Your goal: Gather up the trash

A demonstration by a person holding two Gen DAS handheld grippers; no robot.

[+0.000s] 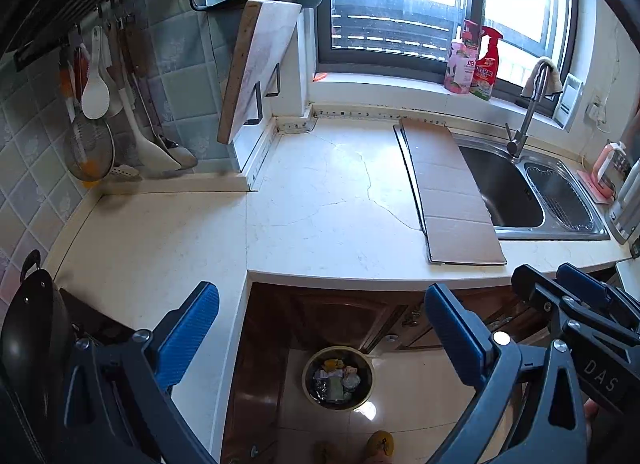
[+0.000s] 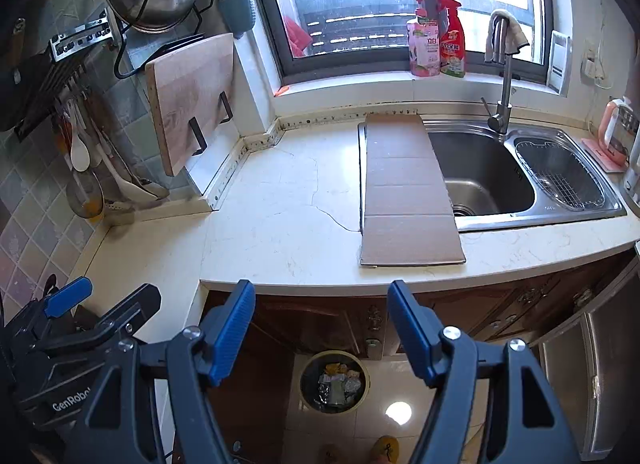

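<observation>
A round trash bin (image 1: 338,379) stands on the tiled floor below the counter's front edge, with several pieces of crumpled trash inside; it also shows in the right wrist view (image 2: 334,381). My left gripper (image 1: 320,328) is open and empty, held high above the bin. My right gripper (image 2: 322,324) is open and empty too, also above the bin. Each gripper shows in the other's view: the right one (image 1: 568,288) at the right edge, the left one (image 2: 100,296) at the lower left. I see no loose trash on the white countertop (image 1: 320,199).
A flat cardboard sheet (image 2: 408,191) lies over the left edge of the steel sink (image 2: 488,179). A black wok (image 1: 32,328) sits at the counter's left. A cutting board (image 1: 256,63) and hanging utensils (image 1: 100,103) line the tiled wall. Bottles (image 2: 436,39) stand on the windowsill.
</observation>
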